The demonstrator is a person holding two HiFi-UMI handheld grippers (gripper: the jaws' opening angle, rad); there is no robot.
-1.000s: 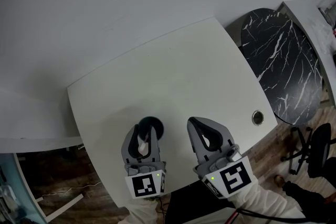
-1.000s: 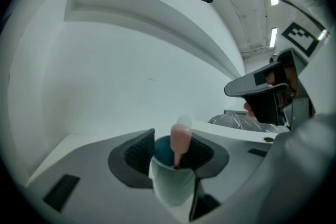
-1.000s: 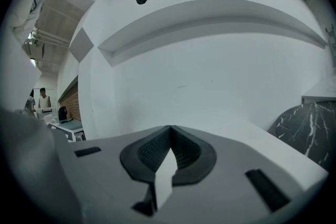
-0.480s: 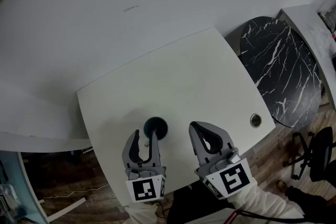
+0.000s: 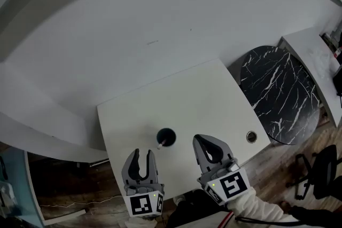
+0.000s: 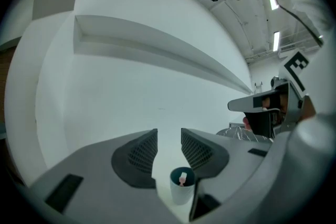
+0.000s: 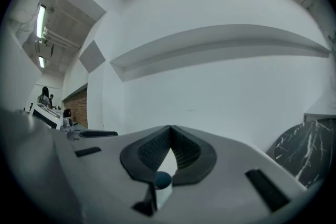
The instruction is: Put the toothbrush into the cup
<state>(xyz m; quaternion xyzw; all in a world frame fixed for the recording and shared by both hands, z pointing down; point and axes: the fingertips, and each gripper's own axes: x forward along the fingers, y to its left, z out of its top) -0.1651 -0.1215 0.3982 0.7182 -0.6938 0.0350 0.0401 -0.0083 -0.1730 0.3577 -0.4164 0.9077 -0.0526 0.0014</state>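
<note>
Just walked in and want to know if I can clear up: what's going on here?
A person holds a gripper in each hand at a white table. The toothbrush already stands in the cup, which sits free on the table. The left gripper has just been opening its jaws, with nothing between them; the right gripper is shut and empty. Both hang short of the cup, so the job looks done.

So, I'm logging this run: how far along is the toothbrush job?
Done, it seems: the toothbrush stands in the cup on the table. In hand: nothing; the left gripper has just been opening its jaws, which stand apart and empty, and the right gripper is shut on nothing. Left: nothing visible.
</note>
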